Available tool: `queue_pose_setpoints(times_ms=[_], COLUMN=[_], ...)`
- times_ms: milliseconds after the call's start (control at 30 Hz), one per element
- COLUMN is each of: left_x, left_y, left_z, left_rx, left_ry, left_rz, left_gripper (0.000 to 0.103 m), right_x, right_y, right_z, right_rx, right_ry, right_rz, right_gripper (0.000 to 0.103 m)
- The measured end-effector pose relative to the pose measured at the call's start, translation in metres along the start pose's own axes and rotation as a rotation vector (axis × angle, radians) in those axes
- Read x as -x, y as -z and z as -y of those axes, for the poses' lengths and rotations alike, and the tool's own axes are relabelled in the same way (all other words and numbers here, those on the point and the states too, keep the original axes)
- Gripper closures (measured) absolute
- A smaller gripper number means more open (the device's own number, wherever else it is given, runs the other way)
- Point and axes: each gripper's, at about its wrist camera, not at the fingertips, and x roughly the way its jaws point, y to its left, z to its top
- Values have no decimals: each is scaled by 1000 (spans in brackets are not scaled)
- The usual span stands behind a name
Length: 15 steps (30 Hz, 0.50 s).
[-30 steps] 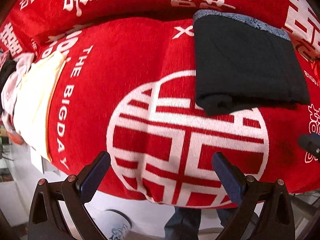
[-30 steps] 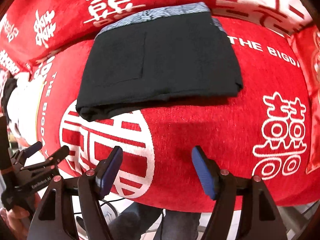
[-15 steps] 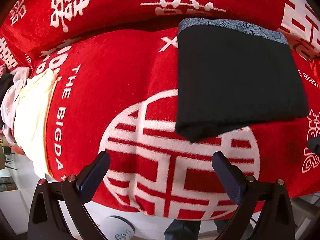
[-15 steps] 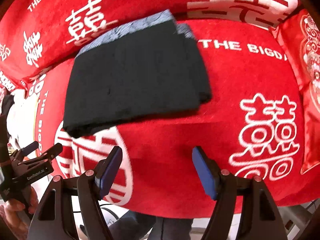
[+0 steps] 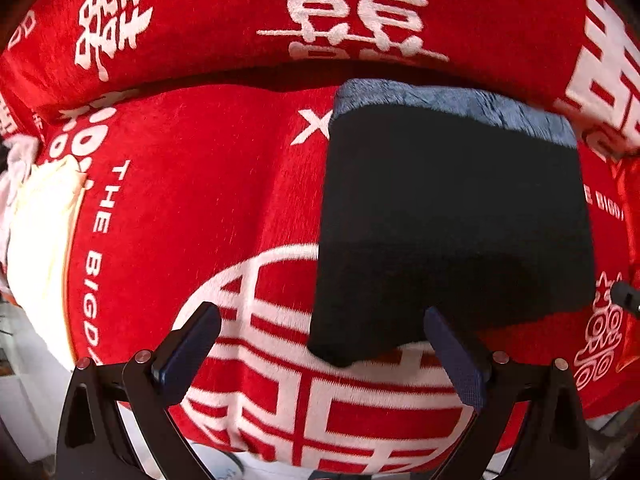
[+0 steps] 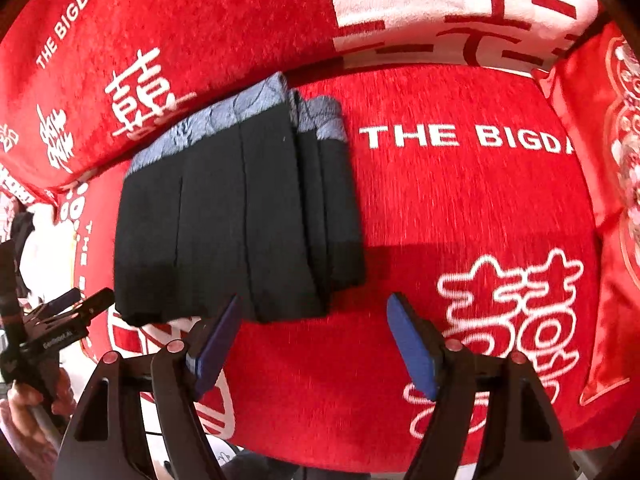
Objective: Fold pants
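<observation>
The black pants (image 5: 452, 224) lie folded in a compact rectangle on the red cushion, with a blue-grey patterned waistband along the far edge. My left gripper (image 5: 320, 354) is open and empty, just in front of the bundle's near left corner. In the right wrist view the folded pants (image 6: 240, 216) sit left of centre. My right gripper (image 6: 314, 338) is open and empty, near the bundle's near right corner. The left gripper also shows in the right wrist view (image 6: 80, 304) at the far left, held in a hand.
The red sofa seat (image 5: 192, 208) carries white characters and lettering, with a red backrest (image 5: 224, 16) behind. Pale cream fabric (image 5: 40, 248) is piled at the seat's left end. A red embroidered pillow (image 6: 616, 184) stands at the right end.
Both grippers have moved closer to the folded pants. The right view has swung right, so the bundle now sits left of centre. Both grippers stay open.
</observation>
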Motion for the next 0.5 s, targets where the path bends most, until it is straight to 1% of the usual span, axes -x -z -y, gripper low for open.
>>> queue_pose_setpoints(times_ms=[100,200,267,367,500], left_x=[-6,-12,-17,-24,-34], left_y=[-10,-17,-21,-28,-42], left_z=[-5,-9,-10,-12,-14], left_rx=[34,57,63,62,41], left_ry=[19,57,93,131,129], left_rz=[-7,-15,-34,-46,-48], left_gripper=[1,1,1,1,1], right_x=[-3,-7,-11,-20,-36], right_y=[-8,-15,-19,-27,-42], right_z=[9,17,22,27,32], right_rx=[-18,-26,-23,-17,2], right_ry=[-52,-105,-154,-201,-267], right_rz=[5,16,24,16,-20], right_gripper=[22,17,11,10,10])
